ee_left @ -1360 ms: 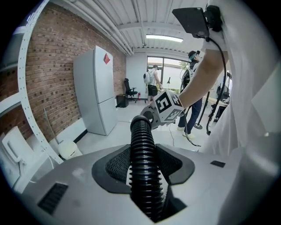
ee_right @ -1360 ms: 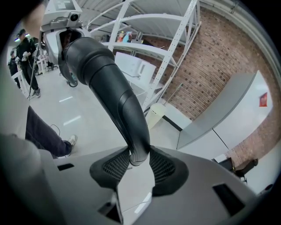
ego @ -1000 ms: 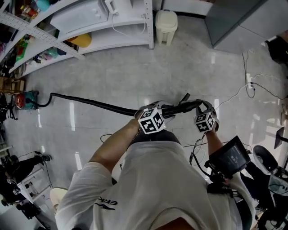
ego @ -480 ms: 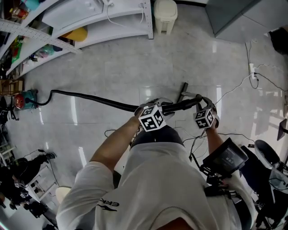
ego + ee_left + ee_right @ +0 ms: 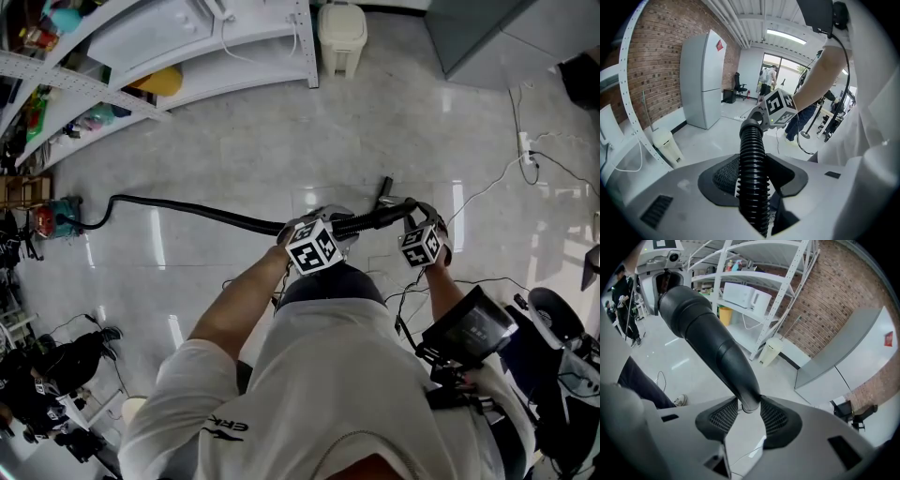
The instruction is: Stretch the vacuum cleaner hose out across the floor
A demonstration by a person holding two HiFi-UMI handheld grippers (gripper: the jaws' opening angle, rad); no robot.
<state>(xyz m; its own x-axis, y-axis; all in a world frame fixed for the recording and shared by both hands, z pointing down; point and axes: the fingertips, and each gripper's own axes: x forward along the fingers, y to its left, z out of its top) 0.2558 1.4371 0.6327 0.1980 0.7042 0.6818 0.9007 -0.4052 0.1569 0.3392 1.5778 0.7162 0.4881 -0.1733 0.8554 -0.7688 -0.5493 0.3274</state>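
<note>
Two holds: left gripper (image 5: 752,190) and right gripper (image 5: 749,409) clamp hose (image 5: 187,208); open floor (image 5: 281,131) beyond.

A white shelving unit (image 5: 234,66) lines the far side, with 1 small white bin (image 5: 339,33) on the floor just beside its end. A tall grey cabinet (image 5: 701,77) stands against the brick wall (image 5: 661,51), and a white power strip (image 5: 524,148) lies on the floor.

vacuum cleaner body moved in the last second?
No: the vacuum cleaner still sits just below the wooden rack at the head view's left edge.
</note>
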